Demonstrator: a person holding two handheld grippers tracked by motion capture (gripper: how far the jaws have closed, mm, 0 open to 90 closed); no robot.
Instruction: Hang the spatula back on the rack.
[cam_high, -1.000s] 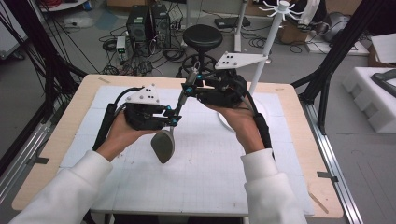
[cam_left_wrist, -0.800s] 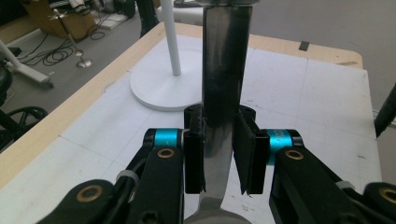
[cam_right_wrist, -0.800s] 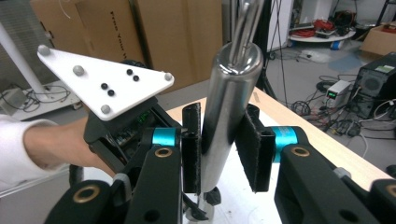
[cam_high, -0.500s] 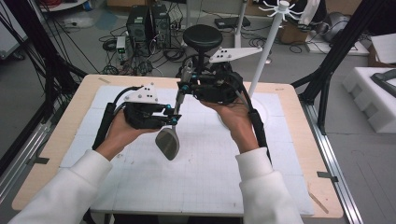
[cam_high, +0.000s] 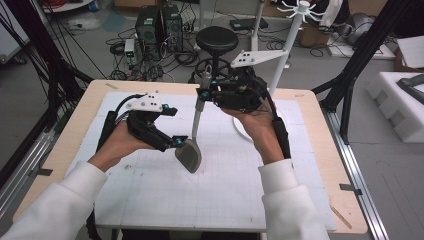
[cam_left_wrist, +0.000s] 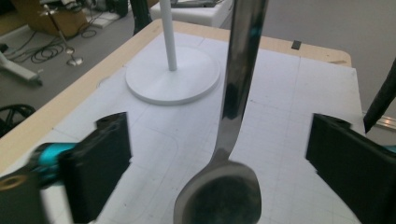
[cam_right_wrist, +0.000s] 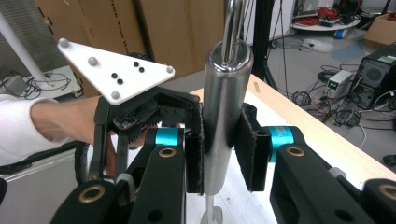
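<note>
A steel spoon (cam_high: 190, 154) hangs upright over the white gridded mat, bowl down. My right gripper (cam_high: 204, 94) is shut on its thick round handle (cam_right_wrist: 226, 116), and the black pads (cam_right_wrist: 251, 150) press both sides of it. My left gripper (cam_high: 180, 145) is down at the bowl. Its jaws have just been opening and now stand wide apart. In the left gripper view (cam_left_wrist: 219, 163) the spoon's neck and bowl (cam_left_wrist: 219, 196) hang between the jaws and touch neither. A hand holds each gripper.
A white stand (cam_high: 286, 57) with hooks at its top rises from a round base (cam_left_wrist: 173, 79) on the mat's far right. Beyond the table stand a black stool (cam_high: 216, 37) and computer boxes among cables. The wooden table edge (cam_high: 320, 130) frames the mat.
My left gripper's jaws have opened off the spoon's bowl, which they held before. The spoon stays upright in my right gripper, which has barely moved.
</note>
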